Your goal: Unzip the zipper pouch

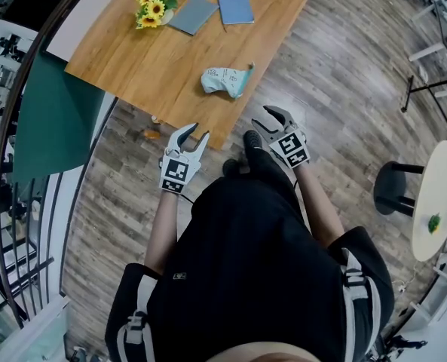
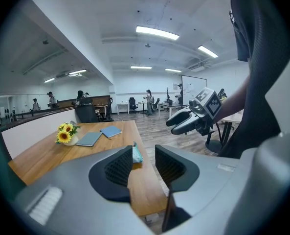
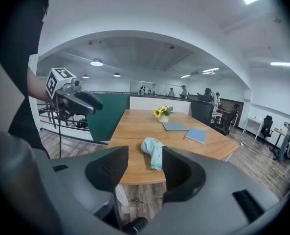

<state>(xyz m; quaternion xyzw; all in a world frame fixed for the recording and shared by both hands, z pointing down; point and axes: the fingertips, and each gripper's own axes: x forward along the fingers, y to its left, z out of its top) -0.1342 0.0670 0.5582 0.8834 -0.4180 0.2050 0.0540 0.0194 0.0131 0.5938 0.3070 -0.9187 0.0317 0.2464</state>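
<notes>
Seen from above, you stand in a black top with both forearms held out in front of you, one gripper in each hand. Your left gripper (image 1: 200,131) hovers over the wooden floor (image 1: 344,89) just short of the bench (image 1: 133,59); its jaws stand apart, with nothing between the pads. Your right gripper (image 1: 259,117) hangs beside it at about the same height, off the bench's near corner; its jaws are also spread wide and hold nothing. The two grippers are apart from each other and both point forward and slightly down, toward the bench. The pouch (image 1: 225,80), pale blue and crumpled, lies flat on the bench close to its near edge, well apart from both grippers and touched by neither. In each gripper view it shows in the gap between the jaws, but only as something farther off on the bench top. Whether its zipper is open or shut cannot be made out. Farther back on the bench a grey notebook (image 1: 193,15) and a blue notebook (image 1: 236,7) lie side by side, with a bunch of sunflowers (image 1: 151,8) just left of them. A teal panel (image 1: 53,119) stands along the bench's left side.
</notes>
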